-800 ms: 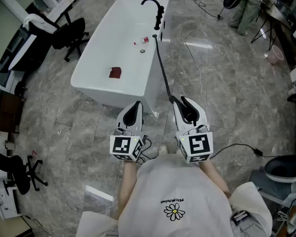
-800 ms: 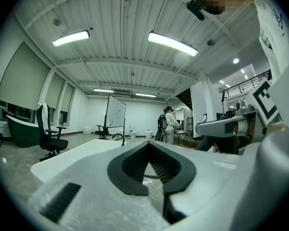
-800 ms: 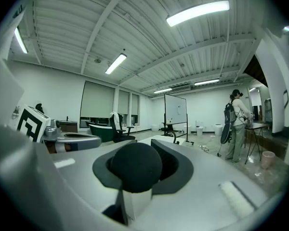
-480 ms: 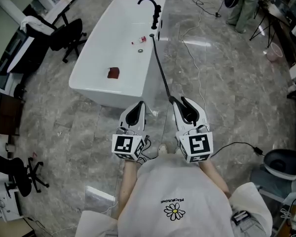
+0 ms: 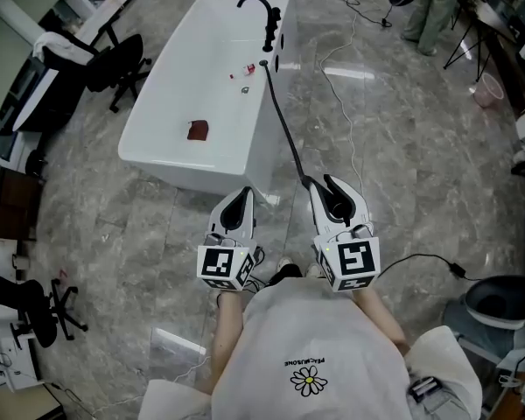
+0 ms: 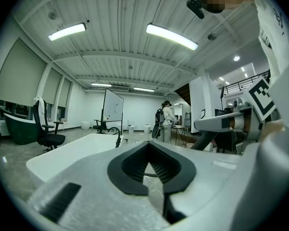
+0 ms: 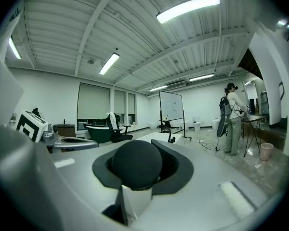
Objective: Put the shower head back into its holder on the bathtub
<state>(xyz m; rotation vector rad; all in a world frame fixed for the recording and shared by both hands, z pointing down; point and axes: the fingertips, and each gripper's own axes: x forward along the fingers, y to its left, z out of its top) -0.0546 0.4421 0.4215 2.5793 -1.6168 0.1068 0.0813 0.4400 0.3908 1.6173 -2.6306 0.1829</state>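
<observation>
Holding of shower head (image 7: 136, 163) short of bathtub (image 5: 192, 171)

The black shower head is clamped between the fingers of the right gripper (image 5: 326, 185). Its hose (image 5: 284, 125) is stretched ahead of them to the bathtub. The left gripper (image 5: 242, 194) fingers are pressed together, empty.

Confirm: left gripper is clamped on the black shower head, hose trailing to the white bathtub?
Wrong side: the right gripper is clamped on the black shower head, per the right gripper view; left gripper is shut, empty. Hose reaches the white bathtub.
</observation>
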